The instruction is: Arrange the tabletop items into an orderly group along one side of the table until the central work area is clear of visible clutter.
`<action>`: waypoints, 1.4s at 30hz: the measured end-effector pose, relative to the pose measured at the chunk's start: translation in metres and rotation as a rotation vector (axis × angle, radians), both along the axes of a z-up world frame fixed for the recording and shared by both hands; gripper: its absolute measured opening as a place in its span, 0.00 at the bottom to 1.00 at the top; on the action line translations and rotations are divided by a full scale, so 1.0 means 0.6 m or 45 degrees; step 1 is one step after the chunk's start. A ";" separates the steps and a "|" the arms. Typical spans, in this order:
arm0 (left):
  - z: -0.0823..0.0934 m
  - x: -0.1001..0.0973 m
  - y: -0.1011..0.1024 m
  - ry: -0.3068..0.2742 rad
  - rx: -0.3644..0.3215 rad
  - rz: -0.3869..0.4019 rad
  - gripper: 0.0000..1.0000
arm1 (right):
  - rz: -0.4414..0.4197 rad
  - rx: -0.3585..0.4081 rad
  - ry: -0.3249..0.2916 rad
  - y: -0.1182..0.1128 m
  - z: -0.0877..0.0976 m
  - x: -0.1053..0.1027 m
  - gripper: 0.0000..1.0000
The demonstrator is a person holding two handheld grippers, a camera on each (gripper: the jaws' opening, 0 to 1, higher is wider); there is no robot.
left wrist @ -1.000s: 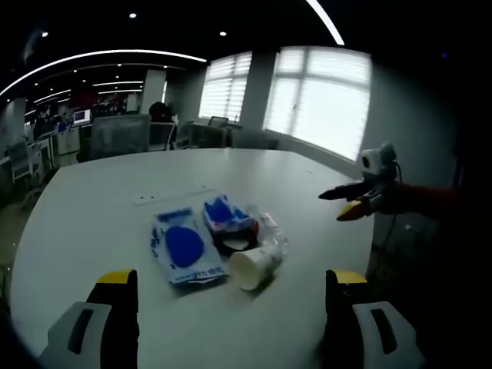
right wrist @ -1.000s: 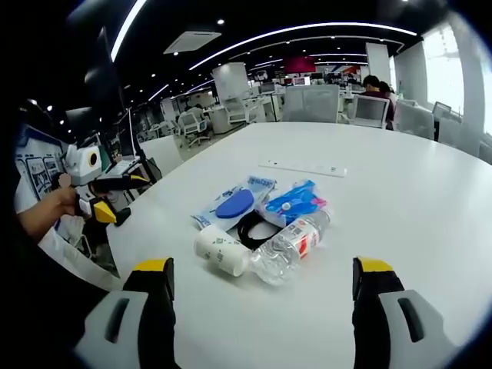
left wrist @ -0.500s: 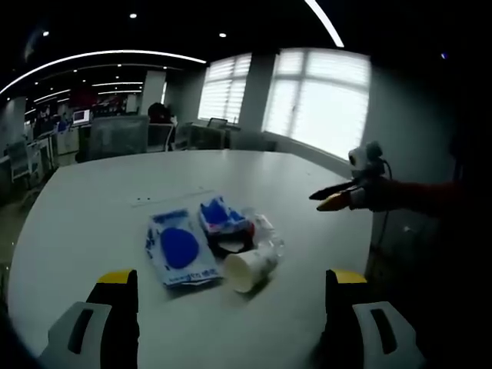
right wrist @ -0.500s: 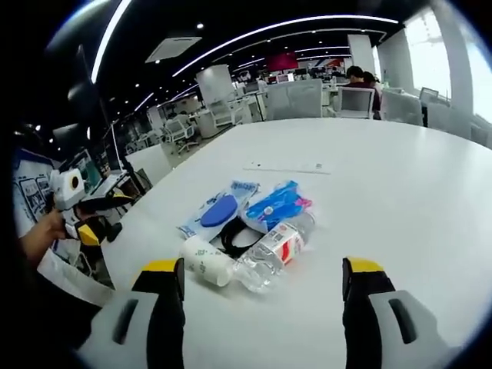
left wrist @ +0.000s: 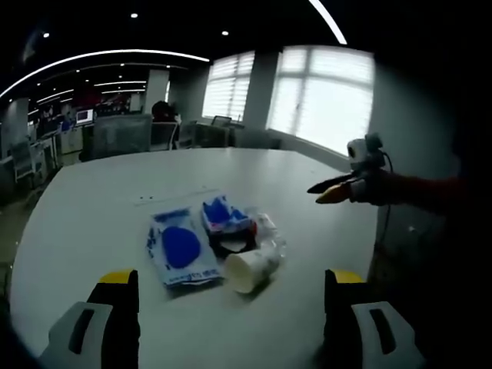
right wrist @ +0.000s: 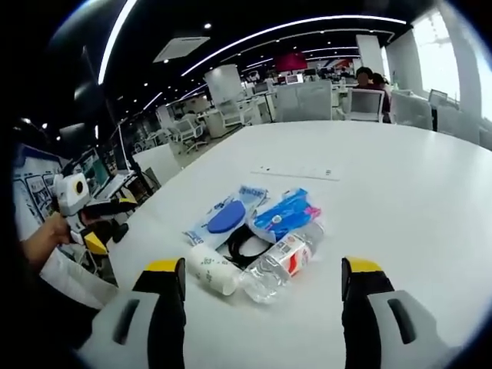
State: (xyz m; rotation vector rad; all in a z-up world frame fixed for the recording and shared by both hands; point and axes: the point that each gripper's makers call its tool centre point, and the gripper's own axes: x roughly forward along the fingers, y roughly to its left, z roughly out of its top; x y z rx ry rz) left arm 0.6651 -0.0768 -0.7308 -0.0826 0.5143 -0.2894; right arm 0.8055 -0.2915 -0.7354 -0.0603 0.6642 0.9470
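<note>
white paper cup (right wrist: pixel 211 269) on side, touching clear bottle (right wrist: pixel 281 257).

A: What's sitting in the right gripper view?
B: Paper cup (right wrist: pixel 211 269) and water bottle (right wrist: pixel 281 257) lying on the white table (right wrist: pixel 400 192), touching the blue packets (right wrist: pixel 257 216). Right gripper (right wrist: pixel 262 286) hovering, jaws spread wide.

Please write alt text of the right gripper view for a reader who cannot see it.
A small cluster lies on a white table: a paper cup and a plastic bottle, both on their sides, with two blue packets and a black ring behind. The right gripper is open and empty. The left gripper shows at the left edge.
</note>
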 end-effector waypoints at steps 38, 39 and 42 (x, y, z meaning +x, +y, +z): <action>-0.008 -0.004 0.012 0.018 -0.059 0.393 0.79 | 0.336 -0.098 -0.175 0.109 0.045 0.039 0.76; -0.007 -0.005 0.013 0.018 -0.064 0.408 0.78 | 0.352 -0.110 -0.199 0.113 0.046 0.042 0.76; -0.004 -0.007 0.024 -0.001 -0.064 0.466 0.72 | 0.384 -0.126 -0.229 0.123 0.047 0.047 0.75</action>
